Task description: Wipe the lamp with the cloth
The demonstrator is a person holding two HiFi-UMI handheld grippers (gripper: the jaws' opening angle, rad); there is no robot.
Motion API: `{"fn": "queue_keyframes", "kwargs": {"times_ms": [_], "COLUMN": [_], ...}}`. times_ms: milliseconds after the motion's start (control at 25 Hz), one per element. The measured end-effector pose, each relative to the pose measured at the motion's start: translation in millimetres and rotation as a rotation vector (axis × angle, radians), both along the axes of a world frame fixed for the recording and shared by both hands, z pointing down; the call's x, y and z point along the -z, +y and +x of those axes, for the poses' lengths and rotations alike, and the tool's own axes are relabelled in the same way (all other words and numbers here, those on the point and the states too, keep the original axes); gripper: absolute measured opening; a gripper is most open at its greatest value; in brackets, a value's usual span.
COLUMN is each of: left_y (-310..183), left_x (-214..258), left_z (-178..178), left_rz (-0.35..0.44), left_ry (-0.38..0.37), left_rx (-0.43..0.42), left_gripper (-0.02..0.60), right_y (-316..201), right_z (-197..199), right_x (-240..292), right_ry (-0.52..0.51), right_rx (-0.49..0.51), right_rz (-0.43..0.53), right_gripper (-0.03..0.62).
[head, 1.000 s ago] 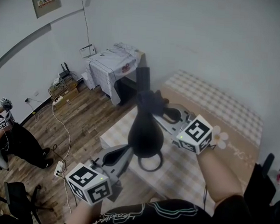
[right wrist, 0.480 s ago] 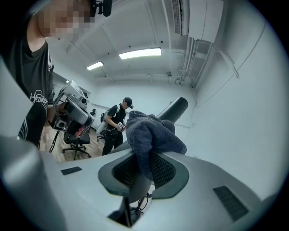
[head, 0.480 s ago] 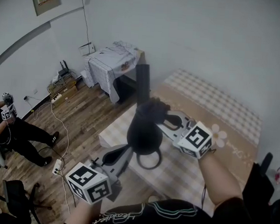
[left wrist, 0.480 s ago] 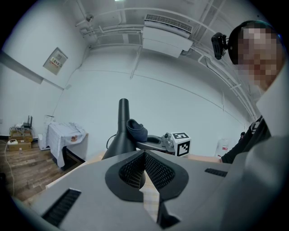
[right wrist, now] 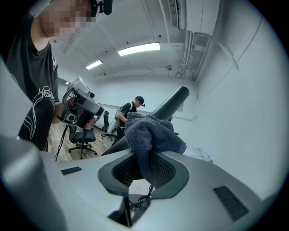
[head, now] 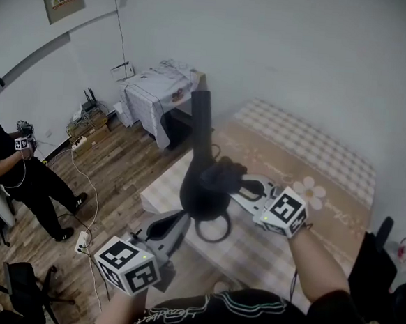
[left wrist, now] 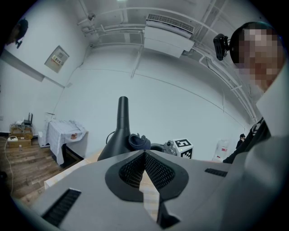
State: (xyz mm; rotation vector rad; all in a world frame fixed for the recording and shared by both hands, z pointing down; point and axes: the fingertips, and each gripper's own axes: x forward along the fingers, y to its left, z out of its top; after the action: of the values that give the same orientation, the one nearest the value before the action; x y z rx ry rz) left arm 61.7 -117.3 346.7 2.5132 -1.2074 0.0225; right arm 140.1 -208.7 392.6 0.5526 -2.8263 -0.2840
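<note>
A black lamp [head: 202, 186] with a bulbous body and a long neck [head: 200, 123] rises above the checked bedding. A dark grey cloth [head: 223, 175] presses against the right side of its body, with my right gripper [head: 235, 185] shut on it. In the right gripper view the cloth [right wrist: 151, 135] bunches over the jaws in front of the neck [right wrist: 169, 106]. My left gripper [head: 177, 226] reaches the lamp's foot from the lower left. Its jaws stand together at the foot of the lamp [left wrist: 121, 131], and the cloth [left wrist: 139, 142] shows just behind.
A bed [head: 308, 159] with checked and flowered covers lies below and to the right. A cloth-covered table [head: 156, 95] stands by the far wall. Cables and a power strip [head: 84, 243] lie on the wood floor. A person [head: 13, 171] stands at the left, near an office chair [head: 32, 284].
The right gripper has slid the cloth down from the base of the neck onto the lamp's body. The person at the left has stood up into view. The left gripper has stayed put.
</note>
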Motion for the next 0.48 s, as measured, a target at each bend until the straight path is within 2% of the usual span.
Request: {"fn": "queue_keyframes", "kwargs": {"times_ms": [480], "left_y": [10.3], "left_x": [-7.6], "left_z": [16.1], "left_rz": [-0.016], "left_ry": [0.015], "left_rx": [-0.041], "left_gripper": [0.0], "right_y": [21.6], "right_z": [22.9], "right_x": [-39.8], "right_ry": [0.033], "right_rx": [-0.05], "right_rz": [-0.096], "right_gripper": [0.057]}}
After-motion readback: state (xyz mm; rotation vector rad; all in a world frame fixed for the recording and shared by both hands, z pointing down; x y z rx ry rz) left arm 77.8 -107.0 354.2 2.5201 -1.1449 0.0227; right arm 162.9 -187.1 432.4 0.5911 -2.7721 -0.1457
